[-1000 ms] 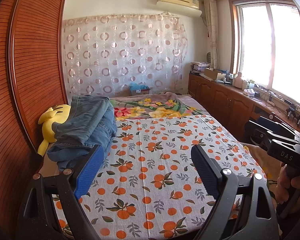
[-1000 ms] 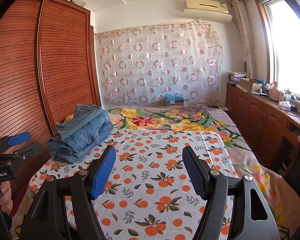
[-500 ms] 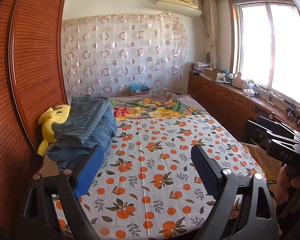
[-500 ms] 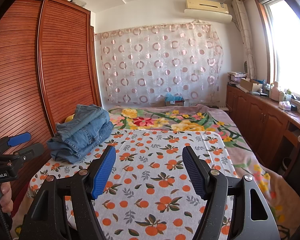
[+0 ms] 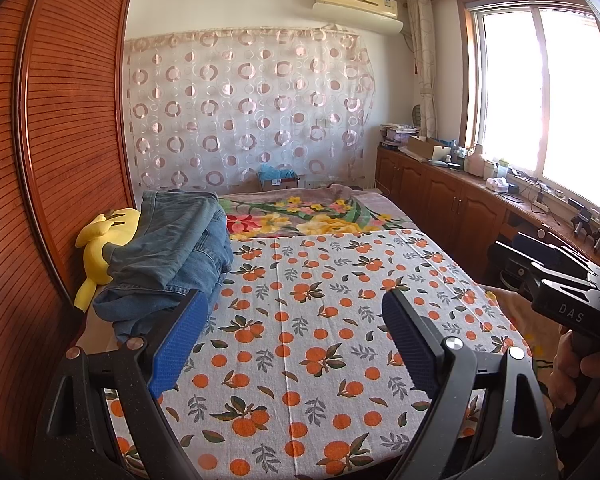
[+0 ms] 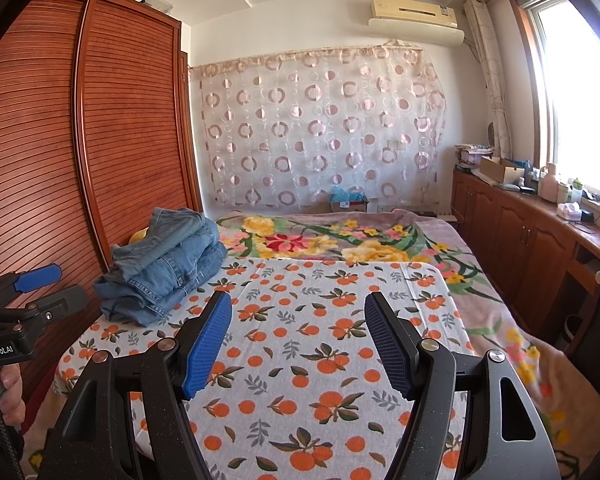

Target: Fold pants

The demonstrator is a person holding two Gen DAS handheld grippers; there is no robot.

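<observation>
You are holding both grippers spread and empty over the bed (image 6: pixel 432 276). The jeans (image 5: pixel 172 252) are lying piled at the left edge, by the wardrobe (image 5: pixel 72 152) — just ahead-left of your left gripper (image 5: pixel 288 340), farther from the right gripper (image 6: pixel 296 340).

The stacked jeans (image 5: pixel 172 256) hide most of a yellow plush toy (image 5: pixel 100 240).

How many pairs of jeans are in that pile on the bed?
3 at least: jeans stacked by the wardrobe, one on top, one in the middle, one at the bottom. More may be hidden.
</observation>
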